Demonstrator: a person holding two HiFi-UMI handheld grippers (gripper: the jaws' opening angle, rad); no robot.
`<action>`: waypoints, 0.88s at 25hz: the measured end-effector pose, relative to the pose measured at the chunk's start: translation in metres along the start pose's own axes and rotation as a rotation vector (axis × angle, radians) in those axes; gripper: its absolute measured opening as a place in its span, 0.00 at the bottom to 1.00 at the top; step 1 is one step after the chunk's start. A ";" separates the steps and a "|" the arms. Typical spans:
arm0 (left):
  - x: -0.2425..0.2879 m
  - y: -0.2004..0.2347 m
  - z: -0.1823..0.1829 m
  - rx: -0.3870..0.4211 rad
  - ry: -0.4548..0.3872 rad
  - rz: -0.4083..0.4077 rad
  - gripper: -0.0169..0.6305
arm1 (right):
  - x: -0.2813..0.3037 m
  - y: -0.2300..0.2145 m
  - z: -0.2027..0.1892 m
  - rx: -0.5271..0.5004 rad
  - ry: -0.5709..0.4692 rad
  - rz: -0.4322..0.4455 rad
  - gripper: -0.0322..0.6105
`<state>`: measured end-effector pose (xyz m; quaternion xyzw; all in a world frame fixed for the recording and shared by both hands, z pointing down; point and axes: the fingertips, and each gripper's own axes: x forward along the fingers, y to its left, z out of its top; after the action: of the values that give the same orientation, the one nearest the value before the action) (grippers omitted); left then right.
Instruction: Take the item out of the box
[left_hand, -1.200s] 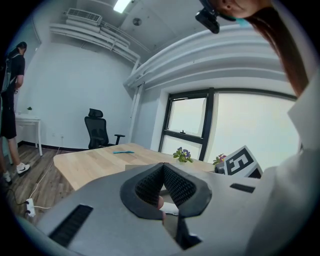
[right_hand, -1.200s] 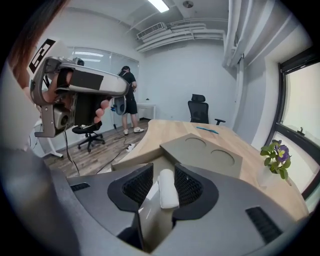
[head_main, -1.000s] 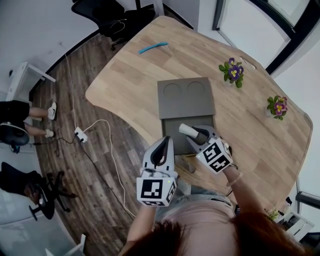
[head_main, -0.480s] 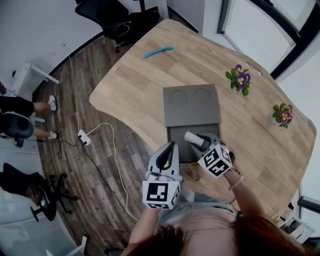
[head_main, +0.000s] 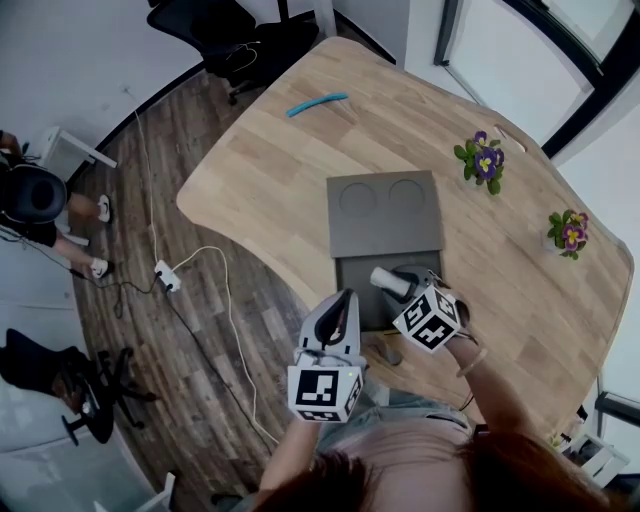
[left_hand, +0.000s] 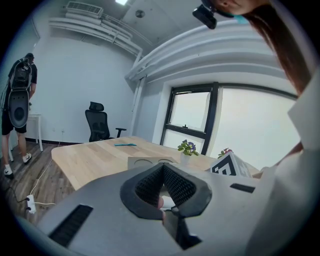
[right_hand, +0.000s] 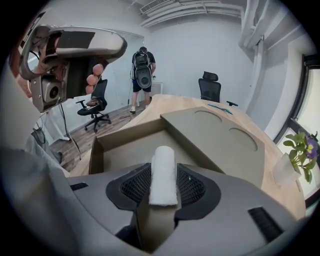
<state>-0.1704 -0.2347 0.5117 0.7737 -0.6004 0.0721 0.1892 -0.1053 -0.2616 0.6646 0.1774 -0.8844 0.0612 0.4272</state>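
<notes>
An open grey box (head_main: 346, 300) sits near the table's front edge, its lid (head_main: 383, 210) with two round recesses folded away from me. A white roll (head_main: 386, 279) is inside it, slanting up over the box floor (right_hand: 127, 152). My right gripper (head_main: 402, 287) reaches in from the near side. In the right gripper view the white roll (right_hand: 163, 175) lies lengthwise between its opening jaws, and it looks unsqueezed. My left gripper (head_main: 345, 297) hangs off the table's edge, left of the box. Its jaws meet at the tip (left_hand: 162, 168) and hold nothing.
A teal strip (head_main: 318, 101) lies at the table's far end. Two small flower pots (head_main: 482, 158) (head_main: 566, 232) stand to the right. A power strip with cable (head_main: 165, 277) lies on the wooden floor at left, near a person (head_main: 35, 195). Office chairs (head_main: 240, 45) stand beyond the table.
My right gripper has edged a little farther along the white roll, which stays where it was in the box. The person at the left has walked farther away.
</notes>
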 end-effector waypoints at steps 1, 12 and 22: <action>0.000 0.000 -0.001 0.001 0.002 -0.001 0.02 | 0.001 0.000 -0.001 0.000 0.010 0.007 0.28; -0.001 -0.003 0.000 -0.024 0.005 -0.005 0.02 | 0.013 0.005 -0.008 0.040 0.088 0.061 0.28; -0.010 0.003 0.005 -0.045 -0.016 0.023 0.02 | 0.011 0.007 -0.007 0.036 0.074 0.066 0.26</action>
<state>-0.1763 -0.2279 0.5042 0.7628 -0.6122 0.0545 0.2008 -0.1086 -0.2563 0.6776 0.1533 -0.8723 0.0978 0.4539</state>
